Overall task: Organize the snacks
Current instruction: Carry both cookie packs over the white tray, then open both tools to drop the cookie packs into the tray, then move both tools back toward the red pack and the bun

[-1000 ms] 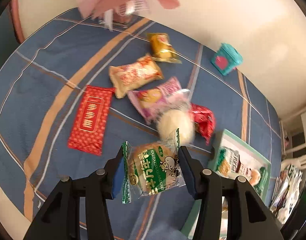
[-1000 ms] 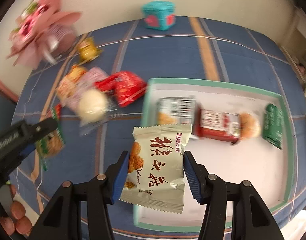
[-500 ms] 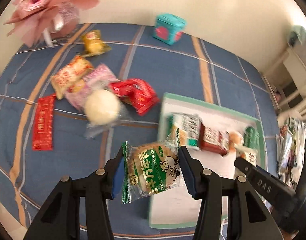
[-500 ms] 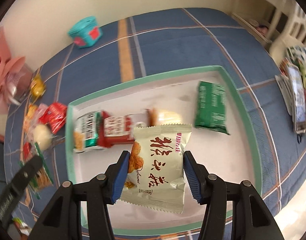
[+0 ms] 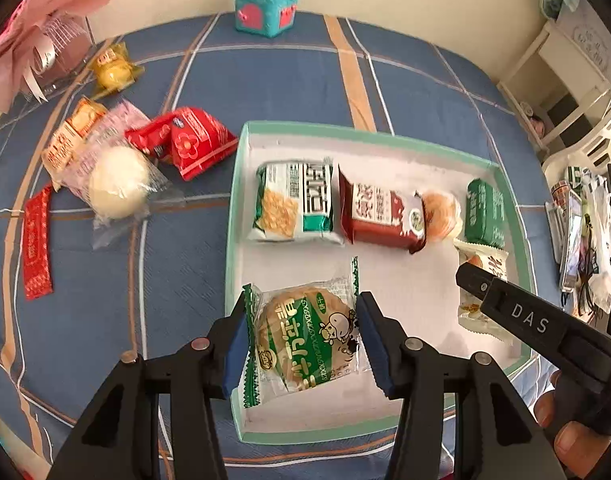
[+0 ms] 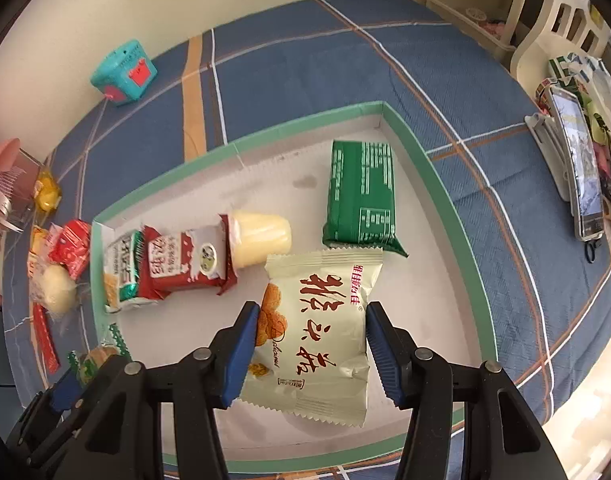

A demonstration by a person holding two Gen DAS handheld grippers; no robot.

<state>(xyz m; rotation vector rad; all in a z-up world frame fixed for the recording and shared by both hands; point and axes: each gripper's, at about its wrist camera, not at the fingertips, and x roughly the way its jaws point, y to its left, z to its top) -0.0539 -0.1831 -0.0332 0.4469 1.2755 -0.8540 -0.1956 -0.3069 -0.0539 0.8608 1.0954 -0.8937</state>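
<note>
The person is holding both grippers over the green-rimmed tray (image 5: 236,184), each one carrying a snack to be set down. The left gripper (image 5: 303,342) is clamped on a green-and-clear round cake packet (image 5: 303,336), its blue pads pinching the wrapper from both sides, and it is hanging over the tray's near left corner. The right gripper (image 6: 311,344) is clamped on a cream pastry packet (image 6: 319,320) with red lettering, poised over the tray's white floor just in front of a dark green packet (image 6: 359,196). Already lying in the tray are a green-and-white cracker packet (image 5: 291,200), a maroon packet (image 5: 379,216) and a pale jelly cup (image 6: 261,238), lined up in a row. Out on the blue plaid cloth (image 5: 289,80), a red packet (image 5: 189,144), a round white bun (image 5: 117,188) and a flat red sachet (image 5: 36,240) are waiting loose, well apart from the tray. This looks like the placing step: next, each gripper should be lowering its packet onto a bare patch of tray floor and parting its jaws, taking care not to land on the row behind.
</note>
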